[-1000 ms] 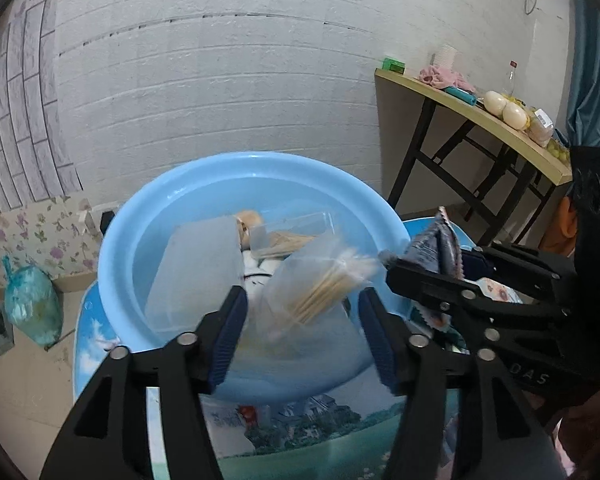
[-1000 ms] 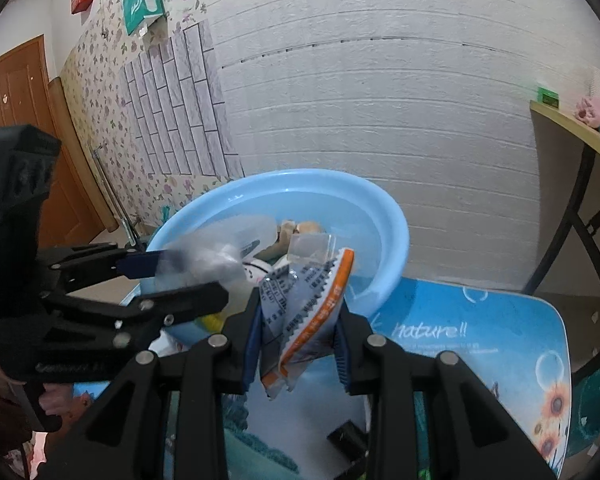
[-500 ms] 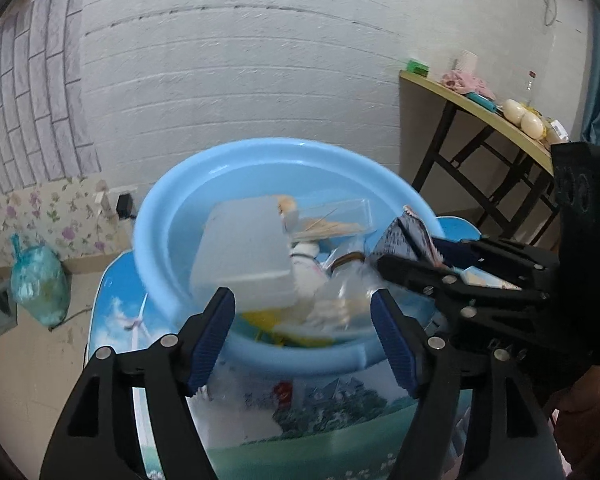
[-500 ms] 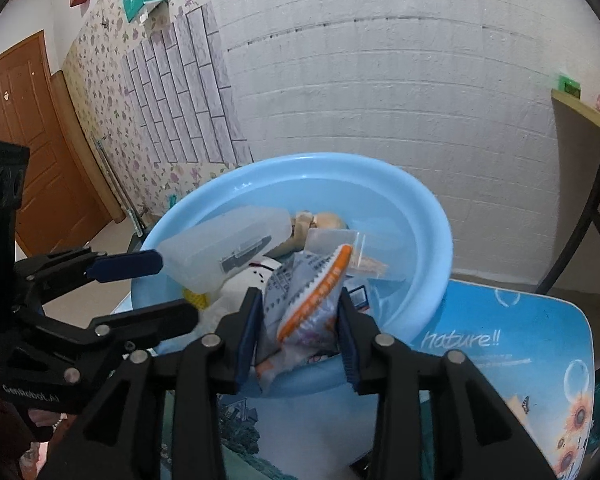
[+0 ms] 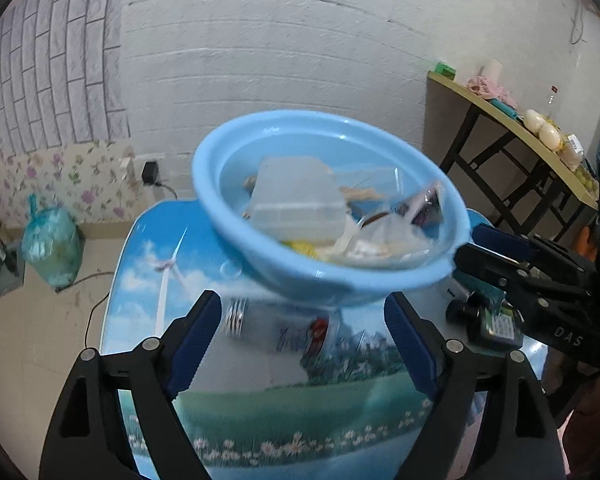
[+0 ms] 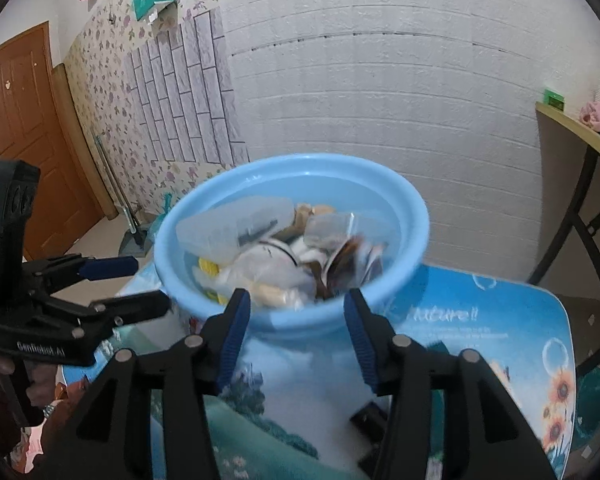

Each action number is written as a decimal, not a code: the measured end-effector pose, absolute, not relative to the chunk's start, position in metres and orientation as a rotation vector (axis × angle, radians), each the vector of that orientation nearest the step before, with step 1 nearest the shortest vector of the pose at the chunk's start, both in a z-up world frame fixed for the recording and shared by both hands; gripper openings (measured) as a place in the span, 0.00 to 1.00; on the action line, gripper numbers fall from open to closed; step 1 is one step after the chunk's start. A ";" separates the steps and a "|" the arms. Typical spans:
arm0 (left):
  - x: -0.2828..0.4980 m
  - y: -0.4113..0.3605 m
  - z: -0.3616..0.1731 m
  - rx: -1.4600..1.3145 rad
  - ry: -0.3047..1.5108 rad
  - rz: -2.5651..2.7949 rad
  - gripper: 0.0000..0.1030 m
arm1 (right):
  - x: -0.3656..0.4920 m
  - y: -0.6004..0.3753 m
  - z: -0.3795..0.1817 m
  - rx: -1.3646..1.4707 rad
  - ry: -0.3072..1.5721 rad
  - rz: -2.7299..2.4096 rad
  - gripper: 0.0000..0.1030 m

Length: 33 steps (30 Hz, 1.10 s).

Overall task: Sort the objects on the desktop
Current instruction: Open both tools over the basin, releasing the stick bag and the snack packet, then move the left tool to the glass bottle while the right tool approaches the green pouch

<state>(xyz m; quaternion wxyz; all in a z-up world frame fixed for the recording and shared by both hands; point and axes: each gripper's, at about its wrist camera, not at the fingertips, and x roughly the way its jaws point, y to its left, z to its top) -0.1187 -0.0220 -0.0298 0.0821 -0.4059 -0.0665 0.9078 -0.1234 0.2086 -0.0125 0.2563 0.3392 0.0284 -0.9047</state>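
Note:
A light blue basin (image 5: 340, 280) stands on the picture-printed table. In it lie a translucent plastic box (image 5: 296, 200), a clear bag (image 5: 384, 240) and a dark snack packet (image 5: 424, 204). My left gripper (image 5: 302, 336) hangs in front of the basin with its jaws opening and nothing gripped. On the table below it lies a blurred white packet (image 5: 276, 328). In the right wrist view the basin (image 6: 412, 208) sits just past my right gripper (image 6: 296, 320). Its jaws are opening and empty, and the snack packet (image 6: 352, 260) rests inside the basin.
A black bottle with a green label (image 5: 492, 320) lies on the table under the right gripper's arm. A black object (image 6: 372, 416) sits near the table's front. A green bag (image 5: 52, 244) is on the floor at left. A side table (image 5: 520, 128) stands at right.
The left gripper let go of the clear bag of sticks into the basin and drew back. The right gripper released the snack packet into the basin. Both pairs of jaws widened.

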 end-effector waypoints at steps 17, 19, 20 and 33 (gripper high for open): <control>-0.080 -0.006 -0.058 -1.370 -0.134 2.645 0.88 | -0.072 0.277 -0.050 1.164 0.020 -2.545 0.47; -0.075 -0.004 -0.058 -1.377 -0.119 2.642 0.88 | -0.068 0.285 -0.053 1.192 0.008 -2.574 0.47; -0.073 -0.003 -0.059 -1.379 -0.114 2.641 0.88 | -0.066 0.289 -0.055 1.204 -0.001 -2.584 0.47; -0.056 0.001 -0.061 -1.398 -0.090 2.639 0.89 | -0.046 0.310 -0.059 1.226 -0.045 -2.620 0.47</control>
